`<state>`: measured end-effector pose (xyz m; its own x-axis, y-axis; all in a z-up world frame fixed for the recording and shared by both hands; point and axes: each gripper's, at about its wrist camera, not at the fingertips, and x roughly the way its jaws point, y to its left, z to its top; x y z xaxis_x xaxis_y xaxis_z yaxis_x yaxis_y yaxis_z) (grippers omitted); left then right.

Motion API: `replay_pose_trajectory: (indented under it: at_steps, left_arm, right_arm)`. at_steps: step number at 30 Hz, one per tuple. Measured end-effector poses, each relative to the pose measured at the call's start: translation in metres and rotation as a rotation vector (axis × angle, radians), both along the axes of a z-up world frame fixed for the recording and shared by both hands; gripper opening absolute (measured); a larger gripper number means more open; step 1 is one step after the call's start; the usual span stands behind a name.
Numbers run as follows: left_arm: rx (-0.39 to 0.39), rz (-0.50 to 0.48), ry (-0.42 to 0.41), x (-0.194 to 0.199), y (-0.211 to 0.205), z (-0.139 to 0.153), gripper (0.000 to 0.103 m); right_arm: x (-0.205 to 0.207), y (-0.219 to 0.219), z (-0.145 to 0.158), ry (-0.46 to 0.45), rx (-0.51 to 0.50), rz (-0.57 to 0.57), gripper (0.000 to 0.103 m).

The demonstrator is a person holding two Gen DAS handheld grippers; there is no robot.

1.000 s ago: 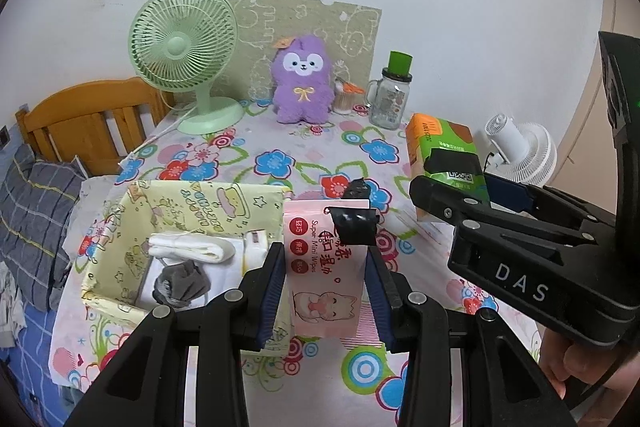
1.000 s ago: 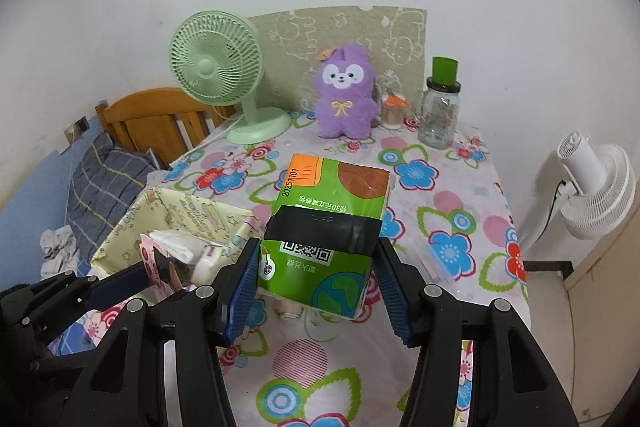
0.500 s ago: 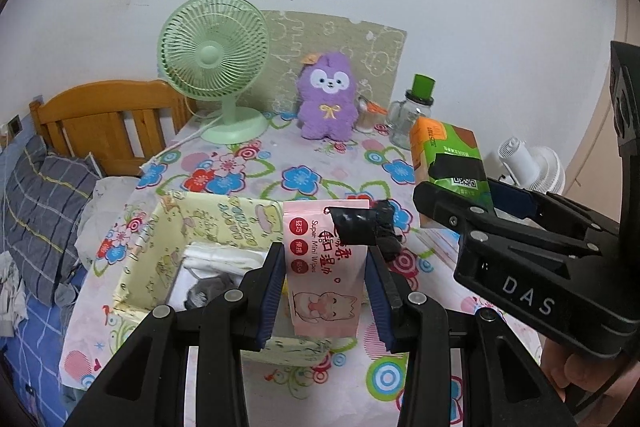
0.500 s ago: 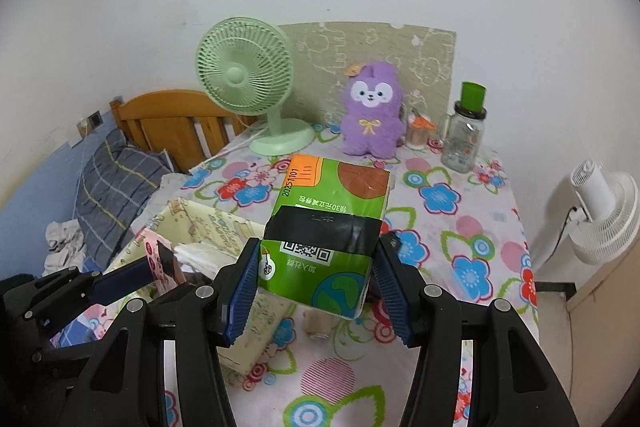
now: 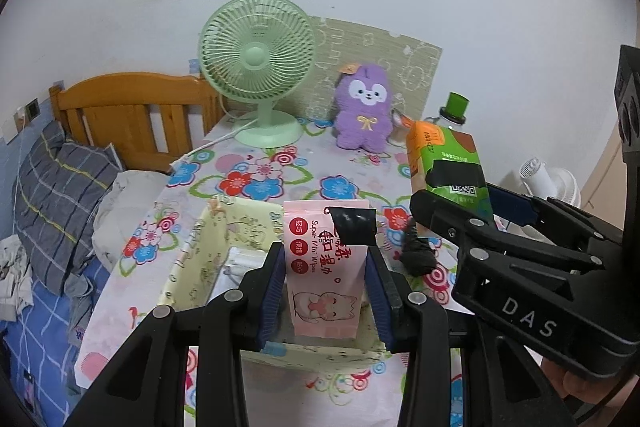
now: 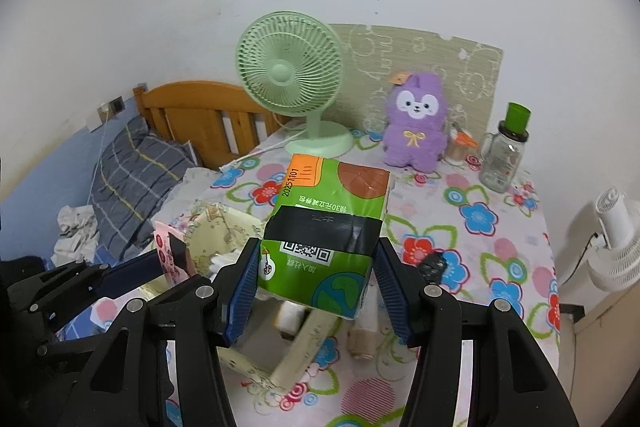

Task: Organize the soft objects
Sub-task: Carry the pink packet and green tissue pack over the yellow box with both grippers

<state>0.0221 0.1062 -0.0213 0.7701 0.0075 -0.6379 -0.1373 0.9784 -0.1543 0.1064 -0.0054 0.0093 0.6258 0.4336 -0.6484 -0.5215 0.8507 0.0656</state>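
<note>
On the table (image 6: 500, 227), the fan (image 6: 290, 75) stands at the back edge with the plush toy (image 6: 418, 123) and bottle (image 6: 506, 151) to its right, and the fabric box (image 5: 208, 259) sits toward the front-left corner.

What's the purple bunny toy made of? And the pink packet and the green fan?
The purple bunny-like plush toy looks like fuzzy fabric: its outline is soft and furry. The pink wet-wipes packet, pinched in the left claw, seems thin, smooth plastic film, printed and faintly shiny. The pale green desk fan looks like hard moulded plastic, with thin stiff grille ribs.
</note>
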Motion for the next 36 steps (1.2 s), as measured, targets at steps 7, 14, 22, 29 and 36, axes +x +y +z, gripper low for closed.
replay_pose_trajectory:
  at_steps: [7, 14, 22, 29, 36]
  left_arm:
    - [-0.011, 0.042, 0.006, 0.000, 0.023, -0.005, 0.040]
    - [-0.023, 0.077, 0.024, 0.001, 0.044, -0.013, 0.040]
    - [-0.035, 0.107, 0.046, 0.007, 0.060, -0.025, 0.040]
    - [-0.036, 0.120, 0.071, 0.011, 0.067, -0.034, 0.040]
    - [-0.038, 0.135, 0.092, 0.015, 0.072, -0.041, 0.040]
  right_arm:
    - [0.003, 0.023, -0.004, 0.010, -0.011, 0.032, 0.058]
    - [0.005, 0.045, -0.010, 0.026, -0.019, 0.066, 0.058]
    - [0.011, 0.060, -0.020, 0.046, -0.034, 0.082, 0.058]
    - [0.018, 0.066, -0.031, 0.074, -0.038, 0.087, 0.058]
    - [0.022, 0.071, -0.039, 0.093, -0.049, 0.092, 0.058]
